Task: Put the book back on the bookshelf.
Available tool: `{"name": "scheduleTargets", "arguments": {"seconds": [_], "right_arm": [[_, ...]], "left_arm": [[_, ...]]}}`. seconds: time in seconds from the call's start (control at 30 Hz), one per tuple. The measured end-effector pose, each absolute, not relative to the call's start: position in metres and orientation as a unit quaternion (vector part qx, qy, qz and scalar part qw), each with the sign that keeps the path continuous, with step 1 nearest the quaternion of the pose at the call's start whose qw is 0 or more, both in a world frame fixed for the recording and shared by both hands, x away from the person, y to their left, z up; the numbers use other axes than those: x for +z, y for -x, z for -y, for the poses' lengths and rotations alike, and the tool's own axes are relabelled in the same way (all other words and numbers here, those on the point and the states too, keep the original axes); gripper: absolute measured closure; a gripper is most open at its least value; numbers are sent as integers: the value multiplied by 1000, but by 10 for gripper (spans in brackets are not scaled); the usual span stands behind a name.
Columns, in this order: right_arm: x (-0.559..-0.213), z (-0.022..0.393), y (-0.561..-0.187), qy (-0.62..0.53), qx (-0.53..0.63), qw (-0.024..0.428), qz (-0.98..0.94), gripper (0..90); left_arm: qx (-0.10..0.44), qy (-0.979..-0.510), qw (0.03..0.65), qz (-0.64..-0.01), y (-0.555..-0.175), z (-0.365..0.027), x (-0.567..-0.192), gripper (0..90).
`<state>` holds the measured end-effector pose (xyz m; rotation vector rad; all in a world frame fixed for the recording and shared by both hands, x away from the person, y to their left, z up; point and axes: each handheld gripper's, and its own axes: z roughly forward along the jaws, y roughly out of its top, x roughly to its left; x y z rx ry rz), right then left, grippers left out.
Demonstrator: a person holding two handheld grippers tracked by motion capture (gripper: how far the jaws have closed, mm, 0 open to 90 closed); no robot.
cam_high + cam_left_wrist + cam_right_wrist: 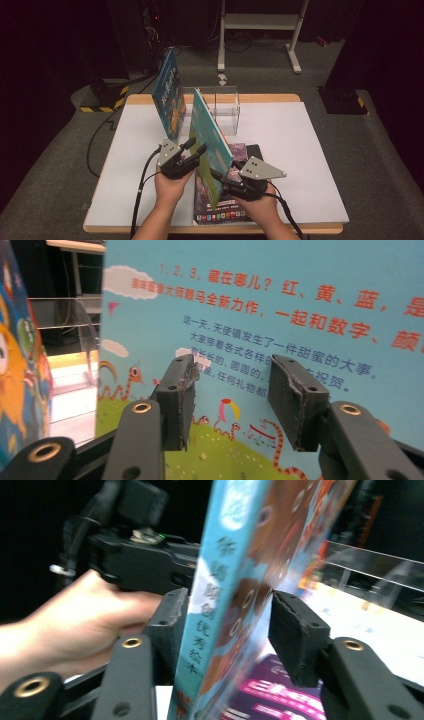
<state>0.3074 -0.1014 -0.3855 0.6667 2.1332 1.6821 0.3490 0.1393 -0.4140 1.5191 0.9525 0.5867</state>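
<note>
2 grippers flank the upright book [210, 142]: left gripper [196, 146] open beside its cover, right gripper [218, 177] open astride its spine edge, pads apart.

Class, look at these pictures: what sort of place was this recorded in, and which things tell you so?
Probably a lab or studio set up for recording, not a home. A lone table with a white top stands on grey carpet amid dark surroundings, hazard-striped bases sit on the floor, and cables trail across it.
</note>
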Motion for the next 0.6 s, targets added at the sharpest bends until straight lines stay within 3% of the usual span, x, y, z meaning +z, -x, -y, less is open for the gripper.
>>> {"name": "scheduleTargets", "arguments": {"seconds": [0.6], "right_arm": [[-389, 89, -297, -168, 614, 132, -760, 414]], "left_arm": [[252, -645, 588, -419, -346, -157, -418, 532]]}}
